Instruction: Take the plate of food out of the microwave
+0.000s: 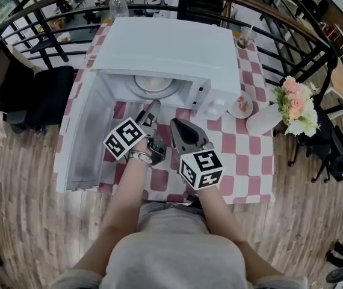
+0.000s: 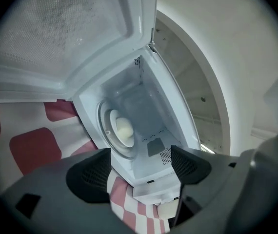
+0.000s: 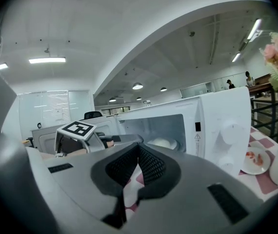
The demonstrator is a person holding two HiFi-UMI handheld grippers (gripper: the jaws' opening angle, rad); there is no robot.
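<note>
The white microwave (image 1: 171,53) stands on the checked tablecloth with its door (image 1: 84,137) swung wide to the left. Inside, a white plate of pale food (image 1: 153,84) rests on the turntable. My left gripper (image 1: 149,112) hovers just in front of the cavity, open, with nothing between its pads. In the left gripper view the plate (image 2: 122,130) lies straight ahead beyond the left gripper (image 2: 139,172), and the door (image 2: 66,33) fills the upper left. My right gripper (image 1: 177,125) is held beside it, shut and empty. From the right gripper (image 3: 138,165) the plate (image 3: 163,143) shows inside the microwave (image 3: 217,126).
A small plate with food (image 1: 242,106) and a white vase of flowers (image 1: 295,104) sit right of the microwave. A cup (image 1: 242,38) and a bottle (image 1: 118,3) stand at the table's far edge. A black chair (image 1: 39,95) is at the left, with railings behind.
</note>
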